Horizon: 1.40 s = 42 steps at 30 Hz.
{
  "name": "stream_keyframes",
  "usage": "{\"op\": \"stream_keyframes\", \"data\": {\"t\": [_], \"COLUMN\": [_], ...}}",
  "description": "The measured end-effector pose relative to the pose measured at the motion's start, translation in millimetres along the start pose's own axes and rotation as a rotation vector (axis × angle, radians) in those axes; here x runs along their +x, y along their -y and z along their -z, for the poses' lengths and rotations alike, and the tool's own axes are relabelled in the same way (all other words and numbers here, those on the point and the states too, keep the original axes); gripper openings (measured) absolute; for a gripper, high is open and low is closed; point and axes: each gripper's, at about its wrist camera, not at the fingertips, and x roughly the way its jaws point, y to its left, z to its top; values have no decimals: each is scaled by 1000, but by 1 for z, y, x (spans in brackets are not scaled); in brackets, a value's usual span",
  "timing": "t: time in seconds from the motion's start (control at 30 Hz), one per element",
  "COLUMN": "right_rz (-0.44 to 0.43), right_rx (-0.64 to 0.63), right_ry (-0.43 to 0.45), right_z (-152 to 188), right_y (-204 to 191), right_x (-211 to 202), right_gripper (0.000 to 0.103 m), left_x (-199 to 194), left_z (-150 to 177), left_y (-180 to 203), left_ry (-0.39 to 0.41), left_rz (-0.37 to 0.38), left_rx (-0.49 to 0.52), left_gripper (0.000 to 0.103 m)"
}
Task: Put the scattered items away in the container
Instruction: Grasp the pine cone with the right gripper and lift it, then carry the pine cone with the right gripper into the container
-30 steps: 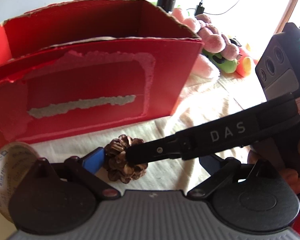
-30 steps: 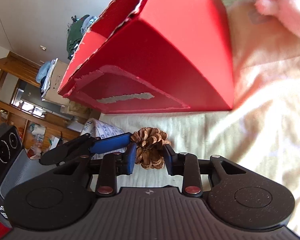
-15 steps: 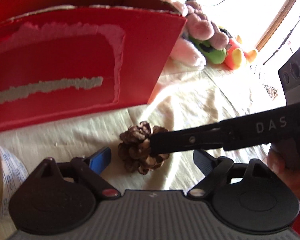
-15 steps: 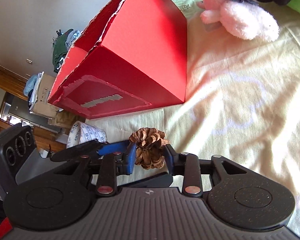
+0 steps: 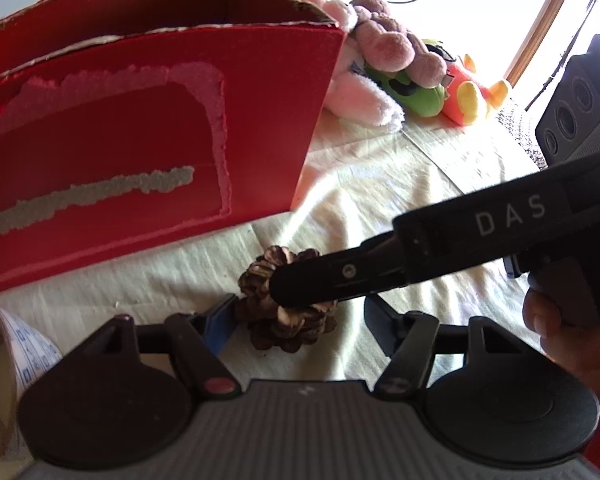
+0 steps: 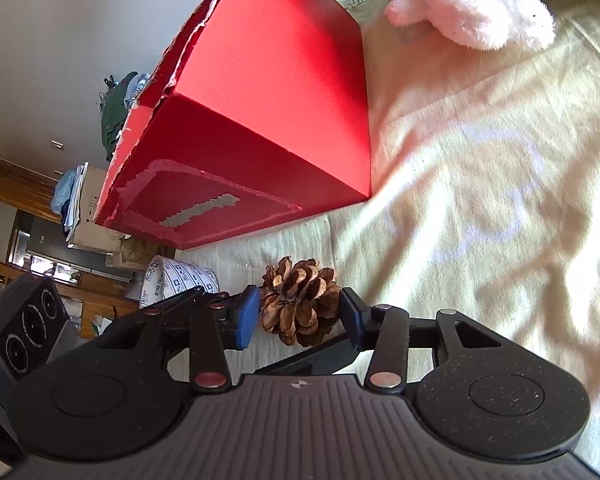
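- The right gripper [image 6: 300, 314] is opening its jaws; the pine cone [image 6: 300, 300] is sitting between them on the cream cloth [image 6: 480, 200], with a slim gap showing at each pad, so it is released rather than clamped.
- The left gripper [image 5: 300, 320] is closing its jaws around the same pine cone [image 5: 288, 320]; its blue left pad is lying right against the cone, while the right finger [image 5: 380, 316] is standing clear, so nothing is being squeezed.
- The right gripper's black finger [image 5: 340, 276] is crossing over the cone's top in the left wrist view.
- The red cardboard box [image 5: 160, 140] is standing open-topped just behind the cone.
- A roll of printed tape [image 6: 176, 280] is lying beside the box.
- Plush toys [image 5: 384, 80] are resting past the box's far corner.
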Motion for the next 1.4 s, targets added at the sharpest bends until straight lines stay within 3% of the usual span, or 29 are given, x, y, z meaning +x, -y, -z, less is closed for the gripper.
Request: {"op": "stream_keyframes", "data": {"t": [0.33, 0.67, 0.83, 0.97, 1.23, 1.4], "right_rz": [38, 21, -7, -45, -123, -148], "right_rx": [82, 50, -7, -60, -160, -171], "right_ry": [114, 339, 412, 419, 353, 266], "right_z": [18, 20, 3, -18, -59, -88], "right_y": [2, -43, -74, -97, -138, -156], "right_x": [-41, -95, -97, -84, -32, 7], "right_gripper": [44, 44, 44, 44, 44, 44], "left_x": [-11, -79, -106, -125, -152, -157], "left_z": [-17, -66, -83, -94, -111, -122], "left_y": [25, 21, 7, -19, -81, -124], "left_ry": [30, 215, 300, 345, 357, 329], "left_rz": [122, 233, 185, 134, -12, -54], "left_rx": [171, 249, 288, 269, 206, 130], "left_gripper": [67, 68, 67, 67, 68, 69]}}
